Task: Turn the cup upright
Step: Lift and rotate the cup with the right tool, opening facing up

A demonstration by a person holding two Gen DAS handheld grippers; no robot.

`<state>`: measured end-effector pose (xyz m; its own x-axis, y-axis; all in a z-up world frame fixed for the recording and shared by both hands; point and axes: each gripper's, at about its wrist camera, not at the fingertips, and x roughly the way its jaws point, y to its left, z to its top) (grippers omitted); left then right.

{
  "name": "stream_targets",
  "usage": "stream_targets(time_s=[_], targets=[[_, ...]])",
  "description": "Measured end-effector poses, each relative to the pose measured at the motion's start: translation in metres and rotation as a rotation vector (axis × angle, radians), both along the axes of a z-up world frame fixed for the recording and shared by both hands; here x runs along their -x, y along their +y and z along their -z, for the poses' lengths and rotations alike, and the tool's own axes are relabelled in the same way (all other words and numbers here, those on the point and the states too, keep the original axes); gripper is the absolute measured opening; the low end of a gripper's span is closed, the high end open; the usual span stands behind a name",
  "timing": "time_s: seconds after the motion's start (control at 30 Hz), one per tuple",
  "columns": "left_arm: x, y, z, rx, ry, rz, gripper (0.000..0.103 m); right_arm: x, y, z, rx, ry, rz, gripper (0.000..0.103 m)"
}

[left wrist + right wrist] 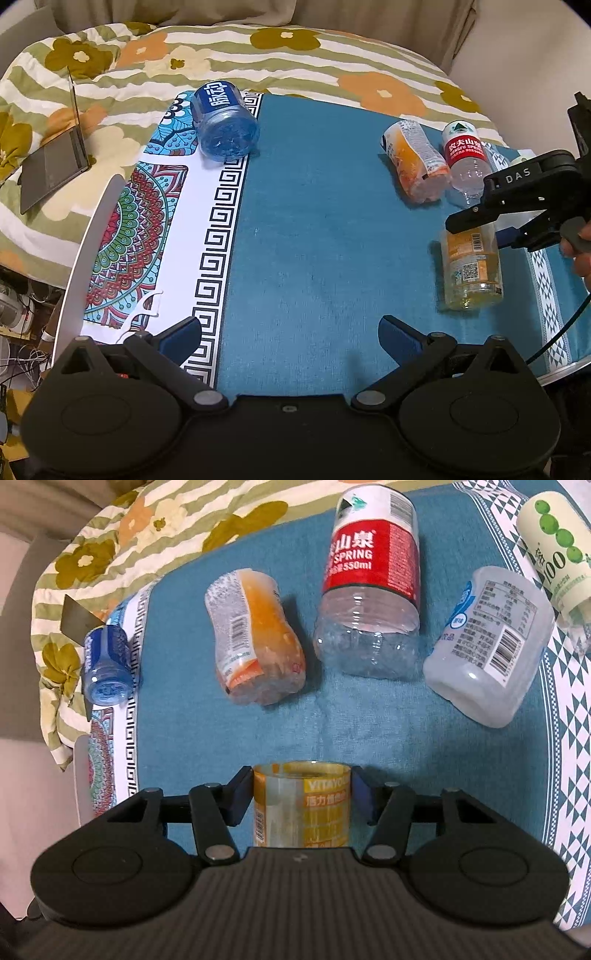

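The cups are cut-off plastic bottles on a teal cloth. A yellow-labelled cup [301,805] sits between the fingers of my right gripper [301,794], which is shut on it. In the left wrist view the same yellow cup [472,269] stands on the cloth at the right with the right gripper [491,225] on its top. My left gripper [290,336] is open and empty over the teal cloth [314,240], well to the left of the yellow cup.
Beyond the yellow cup lie an orange cup [255,638], a red-labelled clear cup [369,587], a white cup [487,646] and a green-dotted cup [554,550]. A blue cup [223,122] lies at the far left. A laptop [55,162] rests on the floral bedding.
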<state>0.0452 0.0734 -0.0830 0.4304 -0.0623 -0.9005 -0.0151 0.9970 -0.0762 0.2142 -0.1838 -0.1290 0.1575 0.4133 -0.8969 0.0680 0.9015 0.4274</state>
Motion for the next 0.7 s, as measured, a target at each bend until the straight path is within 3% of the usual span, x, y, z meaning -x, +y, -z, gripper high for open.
stream_targets(time_s=[0.2,0.3,0.43,0.57,0.7], targets=[[0.002,0.001,-0.008,-0.01,-0.022,0.004,0.103,0.004,-0.003,-0.02,-0.031,-0.05,0.014,0.07],[0.002,0.001,-0.014,-0.012,-0.038,0.01,0.103,0.012,-0.006,-0.039,-0.04,-0.123,0.038,0.071],[0.002,0.001,-0.016,-0.007,-0.056,0.015,0.103,0.044,0.001,-0.06,0.035,-0.397,0.093,0.073],[0.004,0.0,-0.016,-0.002,-0.076,0.024,0.103,0.078,0.016,-0.044,0.107,-0.628,0.186,0.073],[0.009,-0.001,-0.014,-0.037,-0.103,0.052,0.103,0.096,0.034,-0.024,0.186,-0.786,0.196,0.073]])
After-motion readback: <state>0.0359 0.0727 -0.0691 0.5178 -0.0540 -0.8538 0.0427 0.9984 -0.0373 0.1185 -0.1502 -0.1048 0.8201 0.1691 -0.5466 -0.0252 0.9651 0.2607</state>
